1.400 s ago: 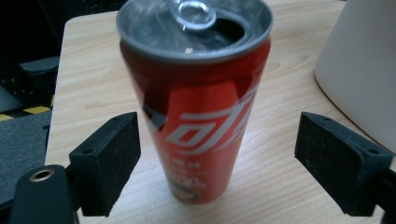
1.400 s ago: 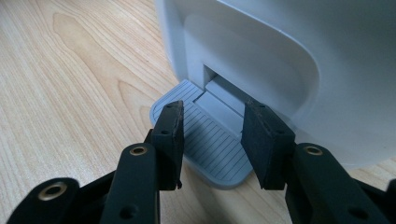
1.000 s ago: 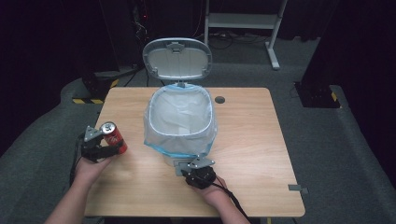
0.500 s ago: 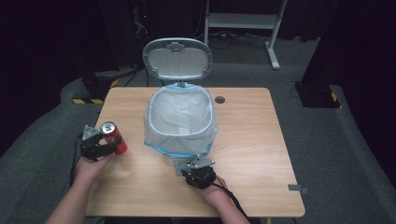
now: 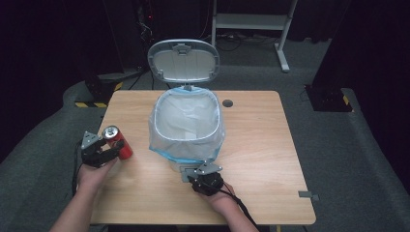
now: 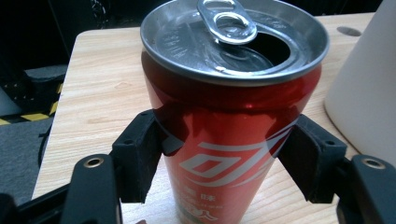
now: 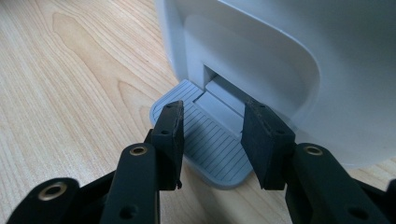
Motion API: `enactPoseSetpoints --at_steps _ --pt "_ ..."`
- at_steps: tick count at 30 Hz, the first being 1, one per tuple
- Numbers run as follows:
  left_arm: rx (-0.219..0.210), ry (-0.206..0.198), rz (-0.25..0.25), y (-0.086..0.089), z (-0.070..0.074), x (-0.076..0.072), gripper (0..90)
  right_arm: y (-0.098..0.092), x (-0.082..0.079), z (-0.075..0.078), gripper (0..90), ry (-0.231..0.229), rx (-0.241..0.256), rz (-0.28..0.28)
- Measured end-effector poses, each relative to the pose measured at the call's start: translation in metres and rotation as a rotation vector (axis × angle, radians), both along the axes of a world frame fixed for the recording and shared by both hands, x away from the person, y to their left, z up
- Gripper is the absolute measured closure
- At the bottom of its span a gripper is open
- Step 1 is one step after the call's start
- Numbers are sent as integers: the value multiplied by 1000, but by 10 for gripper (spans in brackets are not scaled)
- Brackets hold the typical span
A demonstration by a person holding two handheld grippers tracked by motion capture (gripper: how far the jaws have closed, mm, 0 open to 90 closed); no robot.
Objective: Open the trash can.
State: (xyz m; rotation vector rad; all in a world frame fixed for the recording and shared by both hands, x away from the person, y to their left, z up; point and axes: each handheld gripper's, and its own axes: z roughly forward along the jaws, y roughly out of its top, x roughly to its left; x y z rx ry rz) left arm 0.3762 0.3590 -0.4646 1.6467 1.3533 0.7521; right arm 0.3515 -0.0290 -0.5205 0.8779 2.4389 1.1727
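Note:
A white pedal bin (image 5: 186, 126) lined with a pale bag stands mid-table, its lid (image 5: 183, 60) raised. My left gripper (image 5: 107, 151) hovers at the table's left edge, shut on a red drink can (image 5: 119, 143). In the left gripper view the opened can (image 6: 229, 116) stands upright between the jaws of the left gripper (image 6: 229, 161), with the bin wall (image 6: 369, 93) to its right. My right gripper (image 5: 200, 171) is at the bin's front base. In the right gripper view the right gripper (image 7: 212, 135) stands open, its jaws down on the grey ribbed pedal (image 7: 210, 149) below the bin body (image 7: 261, 56).
The wooden table (image 5: 270, 145) has a round cable hole (image 5: 227, 103) behind the bin on the right. Bare wood lies right of the bin and along the front edge. Dark floor, a hazard-striped base (image 5: 96, 104) and a white frame (image 5: 251, 21) surround the table.

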Motion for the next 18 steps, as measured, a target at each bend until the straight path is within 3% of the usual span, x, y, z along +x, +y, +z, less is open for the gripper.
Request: enactPoseSetpoints --at_steps 13,18 --pt "-39 -50 -43 -15 11 -16 335 0 0 0 590 4 1 -1" --pt "-23 -76 -61 -25 16 -25 335 -1 0 0 590 5 2 -1"
